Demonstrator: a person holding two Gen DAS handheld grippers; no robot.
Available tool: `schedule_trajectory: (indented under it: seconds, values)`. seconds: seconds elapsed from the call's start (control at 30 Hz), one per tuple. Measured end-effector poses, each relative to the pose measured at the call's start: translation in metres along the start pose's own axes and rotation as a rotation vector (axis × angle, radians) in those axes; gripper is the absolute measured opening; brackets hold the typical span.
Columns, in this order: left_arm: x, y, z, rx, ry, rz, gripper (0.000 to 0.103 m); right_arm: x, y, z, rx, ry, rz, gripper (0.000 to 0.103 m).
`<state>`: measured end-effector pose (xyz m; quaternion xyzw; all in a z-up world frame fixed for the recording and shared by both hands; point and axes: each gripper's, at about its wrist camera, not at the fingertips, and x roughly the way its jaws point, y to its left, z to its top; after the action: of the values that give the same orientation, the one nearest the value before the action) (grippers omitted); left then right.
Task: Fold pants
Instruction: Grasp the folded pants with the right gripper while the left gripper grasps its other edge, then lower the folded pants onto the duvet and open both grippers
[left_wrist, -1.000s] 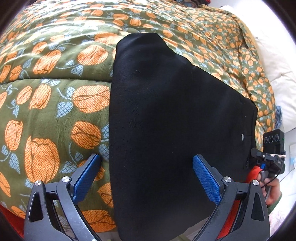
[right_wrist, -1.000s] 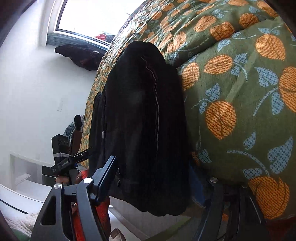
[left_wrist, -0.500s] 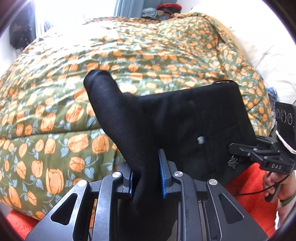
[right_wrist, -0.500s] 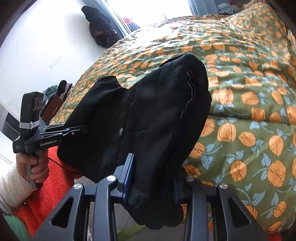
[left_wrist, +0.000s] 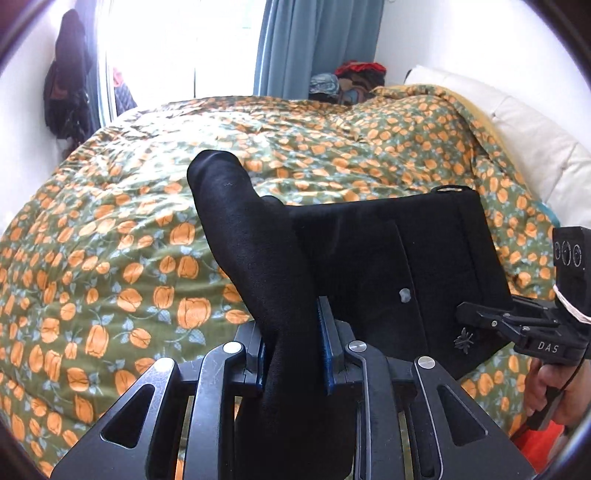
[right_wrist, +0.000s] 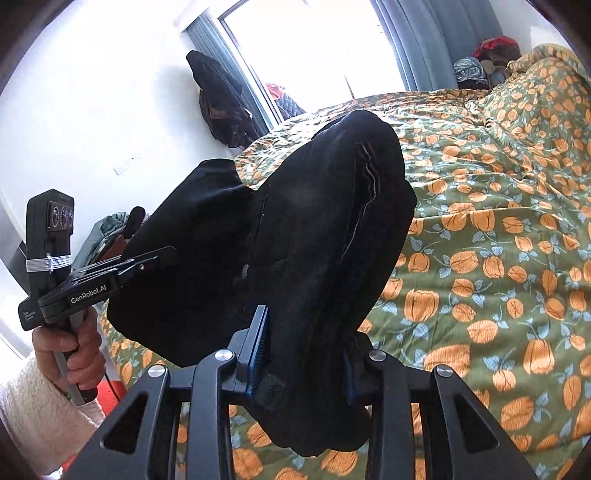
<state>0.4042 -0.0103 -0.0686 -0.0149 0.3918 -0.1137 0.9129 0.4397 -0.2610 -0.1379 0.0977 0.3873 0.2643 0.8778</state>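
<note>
Left tool (left_wrist: 293, 354) was pinching a bunched fold of the black pants (left_wrist: 369, 266), its blue pads (left_wrist: 324, 350) pressed onto the cloth from both sides; some fabric hung below the jaws and the rest rose forward in a thick roll. Right tool (right_wrist: 301, 356) was likewise clamped on a thicker gathered edge of the pants (right_wrist: 314, 240), with a lump of cloth drooping under the jaws. Held at both tools, the pants were lifted off the bed; in the left wrist view their flat panel, with one small pale button (left_wrist: 405, 295) and a small embroidered mark (left_wrist: 464, 341), stretched across to the right tool (left_wrist: 491, 321), and cloth hid the bedding directly ahead in both views. A hand (right_wrist: 70, 347) in a fleecy white sleeve (right_wrist: 33, 413) gripped the left tool's handle at the left edge of the right wrist view. Beyond the pants lay the bed's green quilt with orange flowers (left_wrist: 110, 240), otherwise bare near the garment. White pillows (left_wrist: 517, 122) lay at the far right. Farther back were a pile of clothes (left_wrist: 347, 79), a blue curtain (left_wrist: 317, 44), a bright window (right_wrist: 325, 48) and dark garments hanging on the white wall (right_wrist: 218, 107).
</note>
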Motion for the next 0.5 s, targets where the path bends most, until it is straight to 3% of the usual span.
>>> schedule_trajectory:
  seconds: [0.07, 0.13, 0.17, 0.2, 0.3, 0.37, 0.47, 0.5]
  values:
    - [0.044, 0.012, -0.018, 0.01, 0.088, 0.052, 0.033, 0.028, -0.015, -0.004, 0.024, 0.043, -0.038, 0.035]
    - [0.084, 0.024, -0.041, 0.027, 0.205, 0.187, 0.047, 0.059, -0.032, -0.018, 0.054, 0.131, -0.114, 0.04]
    - [0.094, 0.032, -0.051, 0.027, 0.244, 0.241, 0.057, 0.073, -0.044, -0.027, 0.075, 0.193, -0.167, 0.049]
    - [0.089, 0.04, -0.059, -0.008, 0.234, 0.209, 0.064, 0.081, -0.057, -0.034, 0.109, 0.235, -0.213, 0.056]
    - [0.053, 0.057, -0.071, -0.092, 0.16, 0.208, 0.088, 0.058, -0.084, -0.044, 0.218, 0.179, -0.173, 0.071]
    - [0.026, 0.055, -0.077, -0.088, 0.123, 0.241, 0.091, 0.04, -0.085, -0.046, 0.194, 0.169, -0.213, 0.079]
    - [-0.001, 0.045, -0.082, -0.067, 0.138, 0.231, 0.094, 0.005, -0.07, -0.048, 0.152, 0.133, -0.255, 0.081]
    - [-0.011, 0.04, -0.085, -0.068, 0.141, 0.22, 0.094, -0.008, -0.06, -0.049, 0.132, 0.12, -0.268, 0.088]
